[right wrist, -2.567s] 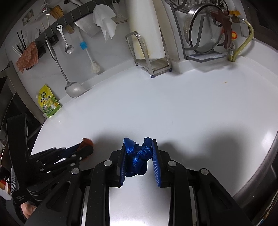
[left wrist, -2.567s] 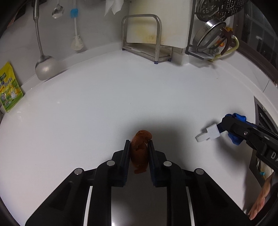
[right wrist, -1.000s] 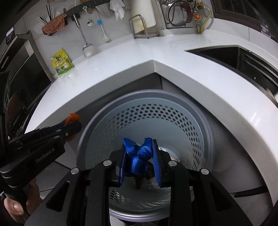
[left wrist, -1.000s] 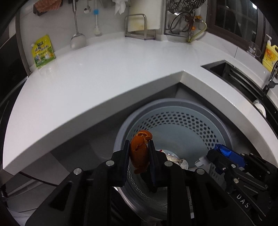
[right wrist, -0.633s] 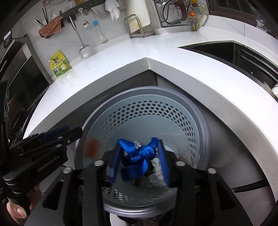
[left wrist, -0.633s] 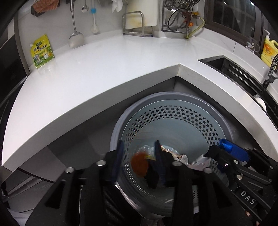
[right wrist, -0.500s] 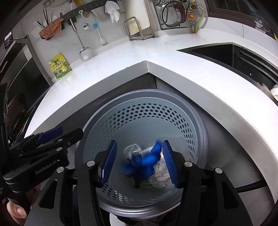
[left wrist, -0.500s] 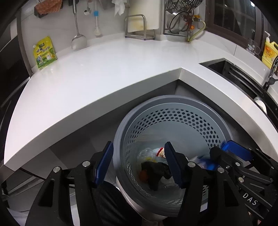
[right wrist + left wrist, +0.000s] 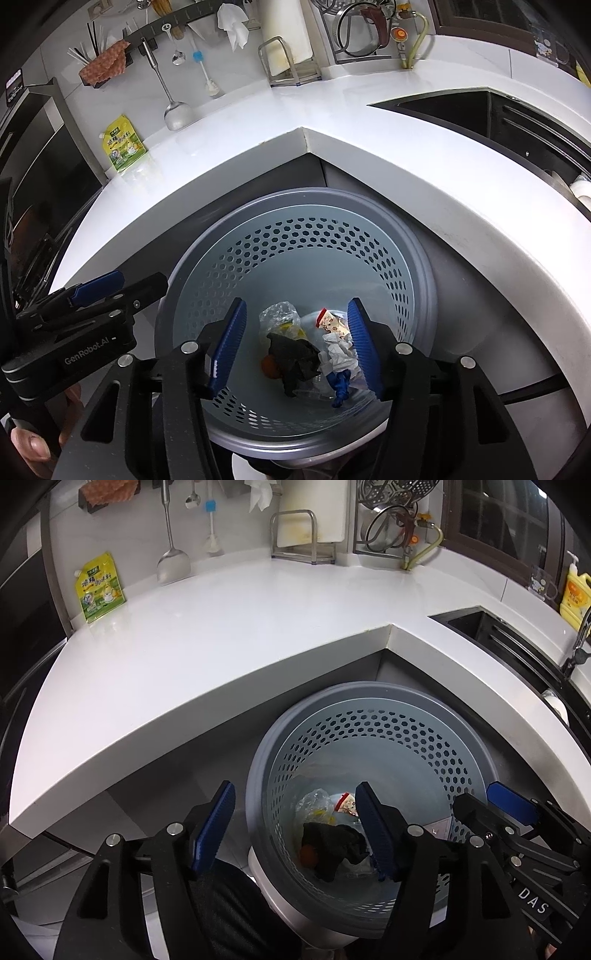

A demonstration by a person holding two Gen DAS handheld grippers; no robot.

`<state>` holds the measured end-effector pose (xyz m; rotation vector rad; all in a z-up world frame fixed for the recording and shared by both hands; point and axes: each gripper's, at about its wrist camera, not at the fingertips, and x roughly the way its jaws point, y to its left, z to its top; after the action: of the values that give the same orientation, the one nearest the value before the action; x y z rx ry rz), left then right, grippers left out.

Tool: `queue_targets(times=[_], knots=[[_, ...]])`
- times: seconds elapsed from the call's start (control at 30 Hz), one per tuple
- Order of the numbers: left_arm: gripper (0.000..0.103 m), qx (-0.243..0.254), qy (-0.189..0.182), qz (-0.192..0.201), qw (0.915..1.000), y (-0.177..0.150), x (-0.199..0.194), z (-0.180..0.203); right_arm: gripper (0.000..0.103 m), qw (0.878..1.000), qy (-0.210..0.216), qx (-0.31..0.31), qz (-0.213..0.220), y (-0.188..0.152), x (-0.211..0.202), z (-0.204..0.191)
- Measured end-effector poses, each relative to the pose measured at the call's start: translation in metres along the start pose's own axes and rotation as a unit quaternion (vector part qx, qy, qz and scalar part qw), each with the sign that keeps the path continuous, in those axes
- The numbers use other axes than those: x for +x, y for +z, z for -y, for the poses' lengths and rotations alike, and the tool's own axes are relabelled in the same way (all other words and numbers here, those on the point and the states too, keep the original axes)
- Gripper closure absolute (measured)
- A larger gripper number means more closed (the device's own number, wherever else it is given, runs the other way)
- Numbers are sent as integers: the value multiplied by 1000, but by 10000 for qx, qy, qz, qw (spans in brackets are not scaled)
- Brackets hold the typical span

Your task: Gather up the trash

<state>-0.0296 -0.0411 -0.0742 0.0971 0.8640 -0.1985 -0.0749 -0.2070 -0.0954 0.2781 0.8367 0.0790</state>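
A grey perforated trash basket (image 9: 373, 705) (image 9: 295, 206) stands on the floor below the white counter corner. At its bottom lie an orange scrap (image 9: 309, 854) (image 9: 269, 365), a dark crumpled piece (image 9: 338, 840) (image 9: 295, 354), clear wrappers and white paper. A blue crumpled piece (image 9: 341, 384) lies there too. My left gripper (image 9: 295, 827) hangs above the basket, its jaws opening with nothing between them. My right gripper (image 9: 295, 341) also hangs over the basket, jaws opening and empty. Each gripper appears at the edge of the other's view.
The white L-shaped counter (image 9: 221, 627) runs behind the basket, with a yellow-green pouch (image 9: 99, 587), a hanging ladle (image 9: 171, 563) and a cutting-board rack (image 9: 306, 535) at the wall. A dark sink (image 9: 498, 114) lies at the right. A hand (image 9: 31, 446) grips the left tool.
Both grippers opened over the basket. The orange scrap dropped from the left one and the blue piece from the right one; both now lie at the basket's bottom.
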Motion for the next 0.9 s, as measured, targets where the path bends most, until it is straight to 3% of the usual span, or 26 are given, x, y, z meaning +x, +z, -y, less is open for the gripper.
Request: queue_targets(times=[0.67, 0.9], knots=[[10, -126, 85, 87, 9998, 0, -4, -8, 41, 9999, -106, -4, 25, -1, 1, -1], [6, -147, 166, 111, 9997, 0, -4, -9, 40, 9999, -118, -3, 24, -1, 1, -1]])
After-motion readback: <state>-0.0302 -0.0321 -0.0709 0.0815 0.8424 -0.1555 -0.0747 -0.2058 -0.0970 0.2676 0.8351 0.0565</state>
